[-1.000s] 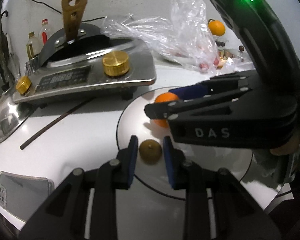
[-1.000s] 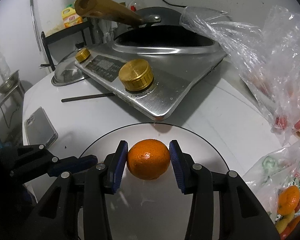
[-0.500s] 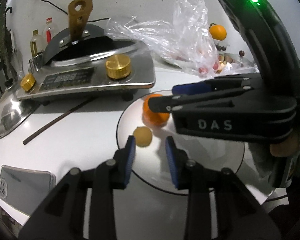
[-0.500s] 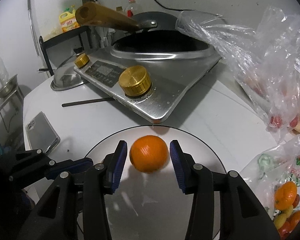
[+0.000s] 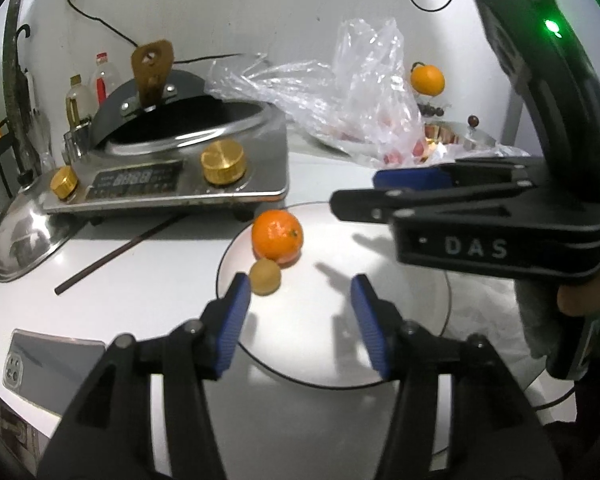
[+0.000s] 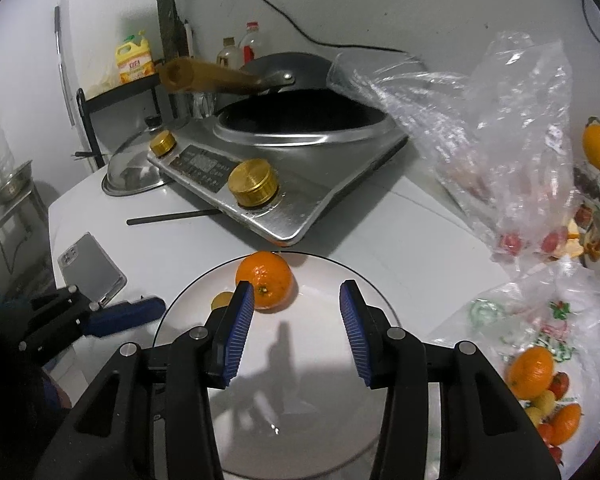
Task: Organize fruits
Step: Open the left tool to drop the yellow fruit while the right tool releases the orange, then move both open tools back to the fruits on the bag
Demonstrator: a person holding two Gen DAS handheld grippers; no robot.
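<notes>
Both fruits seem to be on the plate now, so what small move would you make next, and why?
Probably swing the right gripper toward the bag of fruit at its right for another piece. Its jaws are open and empty, as are the left gripper's, which have just been opening. The orange and the small brownish fruit already lie on the plate.

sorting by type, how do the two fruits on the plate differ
The orange is bright orange and clearly bigger; the small brown fruit is dull tan-yellow and much smaller. The orange lies farther back near the plate rim toward the cooker, the brown fruit nearer the left tongs. Both are round, rest on the plate side by side, and neither is gripped.
</notes>
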